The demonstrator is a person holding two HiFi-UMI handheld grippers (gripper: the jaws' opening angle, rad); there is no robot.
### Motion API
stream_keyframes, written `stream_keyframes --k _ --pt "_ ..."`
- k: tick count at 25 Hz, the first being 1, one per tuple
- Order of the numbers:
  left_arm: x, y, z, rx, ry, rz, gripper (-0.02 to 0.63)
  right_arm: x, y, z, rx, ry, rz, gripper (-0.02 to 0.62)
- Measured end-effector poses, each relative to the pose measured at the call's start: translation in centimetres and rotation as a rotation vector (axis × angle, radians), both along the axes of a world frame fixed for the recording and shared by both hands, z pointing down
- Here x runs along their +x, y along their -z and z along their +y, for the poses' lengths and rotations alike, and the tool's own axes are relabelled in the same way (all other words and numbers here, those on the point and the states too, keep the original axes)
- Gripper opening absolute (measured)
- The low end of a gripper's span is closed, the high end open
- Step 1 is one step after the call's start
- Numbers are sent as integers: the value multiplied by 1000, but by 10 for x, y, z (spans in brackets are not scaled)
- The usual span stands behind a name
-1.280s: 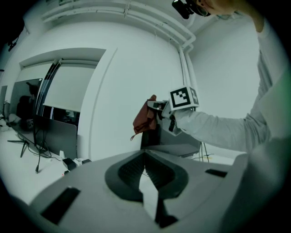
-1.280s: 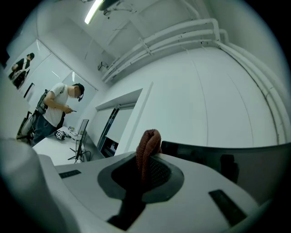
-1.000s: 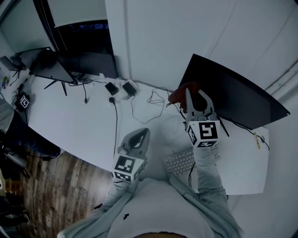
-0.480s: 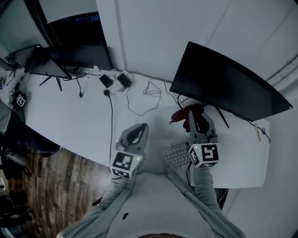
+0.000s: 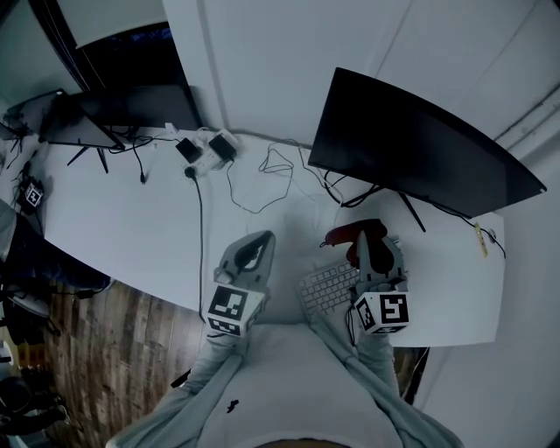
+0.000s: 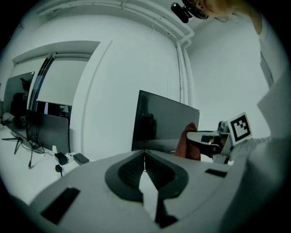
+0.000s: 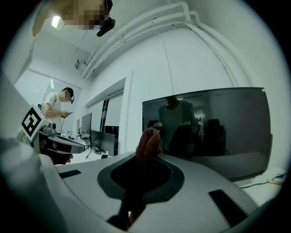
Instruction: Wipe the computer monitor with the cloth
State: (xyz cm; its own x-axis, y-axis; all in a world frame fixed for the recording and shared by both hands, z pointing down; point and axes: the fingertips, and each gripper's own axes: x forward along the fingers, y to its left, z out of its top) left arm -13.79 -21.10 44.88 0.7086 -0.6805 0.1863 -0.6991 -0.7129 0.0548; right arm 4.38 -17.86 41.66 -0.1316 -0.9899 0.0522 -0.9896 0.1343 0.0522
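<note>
1. Wall (image 5: 289,61): white and plain, behind the counter.
2. Counter (image 5: 114,219): white, long, set against the wall.
3. Floor (image 5: 87,350): dark wood planks, along the counter's near edge.
4. Window (image 5: 140,61): dark, far left; white blind (image 5: 114,19) lowered partway.
5. Pipes (image 7: 150,20): white, routed along the wall top.
6. Light (image 7: 56,21): lit, on the ceiling.

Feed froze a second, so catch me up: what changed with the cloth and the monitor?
The right claw, clamped on the red cloth, pulled back from the monitor toward the person and now sits by the keyboard, clear of the screen. Unchanged: its grip on the cloth, the left claw shut and empty, the monitor in place.
</note>
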Motion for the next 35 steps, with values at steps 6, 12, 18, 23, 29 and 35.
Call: stream_keyframes --k 6,12,18,23,29,35 --pt "-1 -4 6 1 3 12 21 1 -18 24 -43 2 -4 38" --pt "-2 3 11 16 -7 21 21 -11 -32 35 -81 39 -61 38" --pt "-8 3 13 13 -4 11 21 -13 -29 37 -69 31 -59 38" --pt "-10 6 13 23 7 15 21 -14 -31 36 -61 36 -98 37" --pt "-9 7 14 21 -5 1 21 -20 -27 36 -45 67 -123 38" --pt "-8 9 13 28 -3 12 21 -17 -24 33 -52 75 -109 37"
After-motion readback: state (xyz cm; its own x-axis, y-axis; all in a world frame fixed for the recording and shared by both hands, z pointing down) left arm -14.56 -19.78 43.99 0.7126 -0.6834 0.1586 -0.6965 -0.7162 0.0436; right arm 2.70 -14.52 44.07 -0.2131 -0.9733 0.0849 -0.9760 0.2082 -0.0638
